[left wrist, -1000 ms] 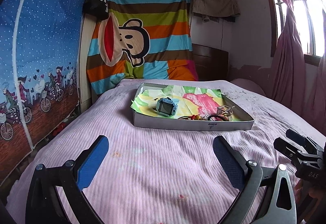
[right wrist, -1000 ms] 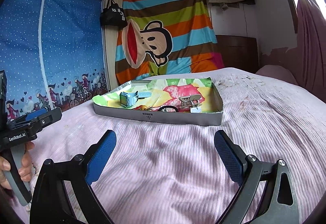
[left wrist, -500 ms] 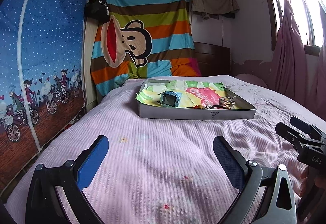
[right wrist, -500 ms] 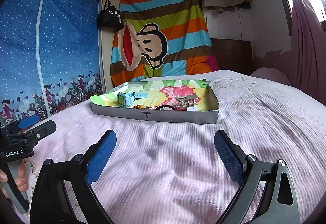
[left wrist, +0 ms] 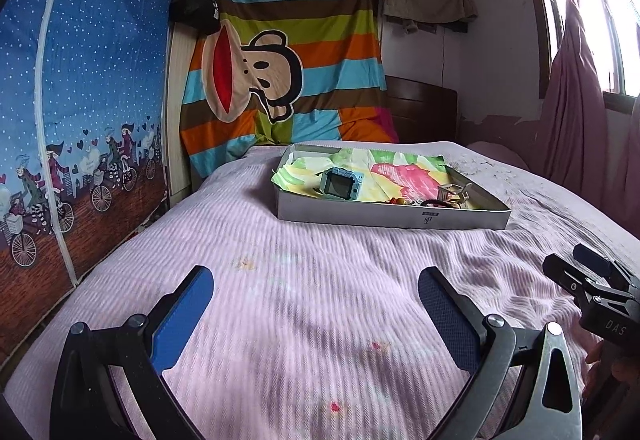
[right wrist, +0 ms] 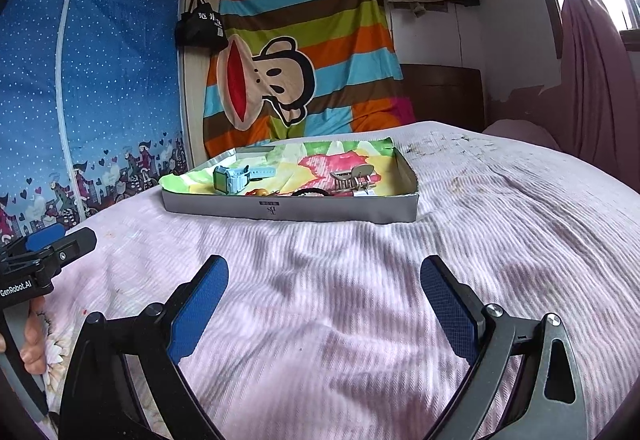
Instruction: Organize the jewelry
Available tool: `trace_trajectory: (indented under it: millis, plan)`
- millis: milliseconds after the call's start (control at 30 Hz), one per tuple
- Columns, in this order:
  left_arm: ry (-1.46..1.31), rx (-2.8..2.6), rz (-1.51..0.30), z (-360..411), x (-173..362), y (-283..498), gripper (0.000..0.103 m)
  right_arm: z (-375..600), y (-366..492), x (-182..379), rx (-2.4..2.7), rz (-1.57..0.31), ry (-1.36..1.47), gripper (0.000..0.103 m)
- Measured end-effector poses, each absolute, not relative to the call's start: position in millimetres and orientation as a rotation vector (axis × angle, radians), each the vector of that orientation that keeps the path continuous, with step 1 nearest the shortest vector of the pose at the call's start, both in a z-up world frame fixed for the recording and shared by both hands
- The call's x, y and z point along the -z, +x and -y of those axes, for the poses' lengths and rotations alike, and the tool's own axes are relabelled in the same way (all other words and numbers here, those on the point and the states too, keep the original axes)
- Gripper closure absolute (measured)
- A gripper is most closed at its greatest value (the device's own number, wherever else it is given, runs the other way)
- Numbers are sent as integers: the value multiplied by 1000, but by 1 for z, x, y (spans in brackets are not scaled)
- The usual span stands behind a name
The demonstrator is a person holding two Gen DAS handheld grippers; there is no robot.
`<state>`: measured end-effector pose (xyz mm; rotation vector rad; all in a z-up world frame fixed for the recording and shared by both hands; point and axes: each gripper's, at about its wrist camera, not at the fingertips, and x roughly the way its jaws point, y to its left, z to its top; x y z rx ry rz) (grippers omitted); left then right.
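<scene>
**A:** Two sets of tongs, both spread wide with nothing between the pads. The left tongs point(left wrist: 314, 300) hang low over the near part of the bed point(left wrist: 320, 320), and the right tongs point(right wrist: 324, 292) sit level with them toward the bed's right edge. A hand point(right wrist: 34, 336) grips the left handle at the bed's left edge.

**B:** Why so far back from the jewelry?

**A:** My guess is that, from here, each camera takes in the whole tray, so a piece can be picked out. Equally, it fits tongs drawn back after a piece was laid down. The scene doesn't settle which.

**B:** And the jewelry itself?

**A:** Past a bare stretch of pink cover, in the shallow grey tray point(right wrist: 288, 209) around the middle of the bed, nearer its left edge than its right. A bright printed cloth point(left wrist: 380, 169) lines it, probably to stop small pieces sliding on the cardboard.

**B:** What's in it?

**A:** A blue watch point(right wrist: 234, 177) propped on its side at the left end. A claw hair clip point(right wrist: 354, 175) toward the right end. Between them, against the near wall, a black hair tie point(right wrist: 310, 192) and some small red and orange bits point(right wrist: 260, 192) too small to name.

**B:** Sorted, then?

**A:** Everything lies inside the tray, though the small pieces huddle together.
</scene>
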<state>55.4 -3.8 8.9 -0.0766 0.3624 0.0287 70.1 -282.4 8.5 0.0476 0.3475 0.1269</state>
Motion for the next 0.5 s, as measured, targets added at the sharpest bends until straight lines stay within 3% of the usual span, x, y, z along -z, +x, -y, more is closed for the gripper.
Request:
trace_trajectory:
  millis: [500]
  plan:
    - [-50, -32, -359, 8, -7, 55, 0, 286, 69, -7, -119, -340, 67, 9]
